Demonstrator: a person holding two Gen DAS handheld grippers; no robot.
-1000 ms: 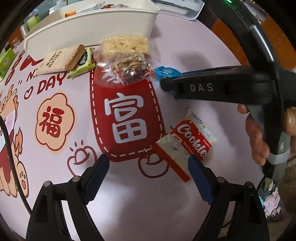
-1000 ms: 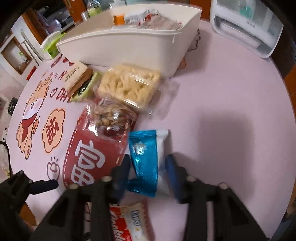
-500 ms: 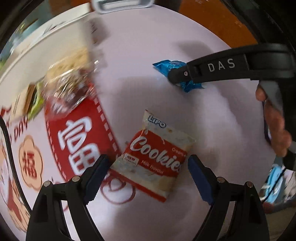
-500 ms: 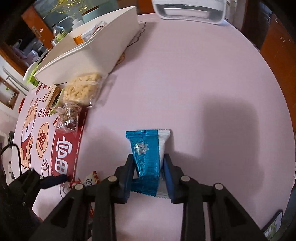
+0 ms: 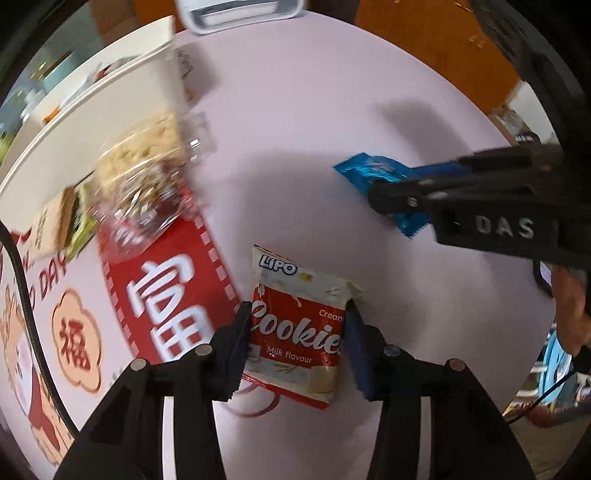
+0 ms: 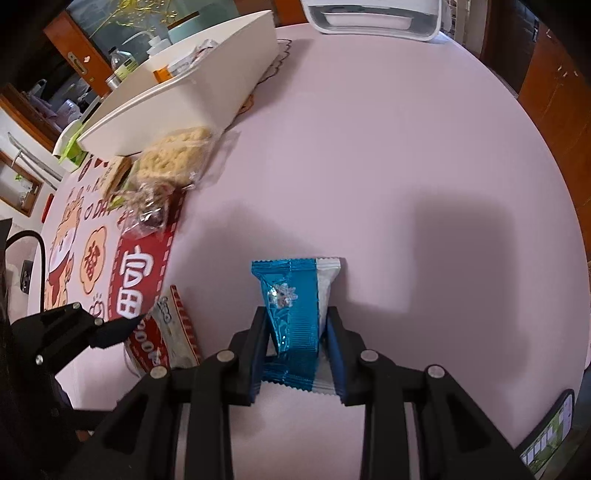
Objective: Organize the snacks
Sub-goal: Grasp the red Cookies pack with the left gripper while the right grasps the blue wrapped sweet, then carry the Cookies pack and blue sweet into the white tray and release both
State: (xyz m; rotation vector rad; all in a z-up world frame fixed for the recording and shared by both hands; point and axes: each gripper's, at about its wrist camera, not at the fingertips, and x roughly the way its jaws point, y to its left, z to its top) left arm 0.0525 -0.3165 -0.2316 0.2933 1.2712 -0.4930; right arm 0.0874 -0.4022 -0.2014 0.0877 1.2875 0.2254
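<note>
My left gripper (image 5: pixel 297 332) is shut on a red and white cookie packet (image 5: pixel 299 328) on the pink table; the packet's top corner buckles against the right finger. My right gripper (image 6: pixel 295 339) is shut on a blue and white snack packet (image 6: pixel 295 306) and holds it over the table's right part. The blue packet also shows in the left wrist view (image 5: pixel 373 177), with the right gripper (image 5: pixel 384 195) around it. The cookie packet (image 6: pixel 166 332) and the left gripper (image 6: pixel 136 325) show at lower left in the right wrist view.
A white bin (image 6: pixel 192 99) holding snacks stands at the back left. In front of it lie a rice cracker pack (image 6: pixel 173 162), a clear pack of dark sweets (image 6: pixel 147 214) and a brown bar (image 6: pixel 114 177). A white appliance (image 6: pixel 373 18) stands at the far edge.
My left gripper has closed onto the cookie packet, which it earlier only straddled. My right gripper has carried the blue packet rightward, away from the snack pile.
</note>
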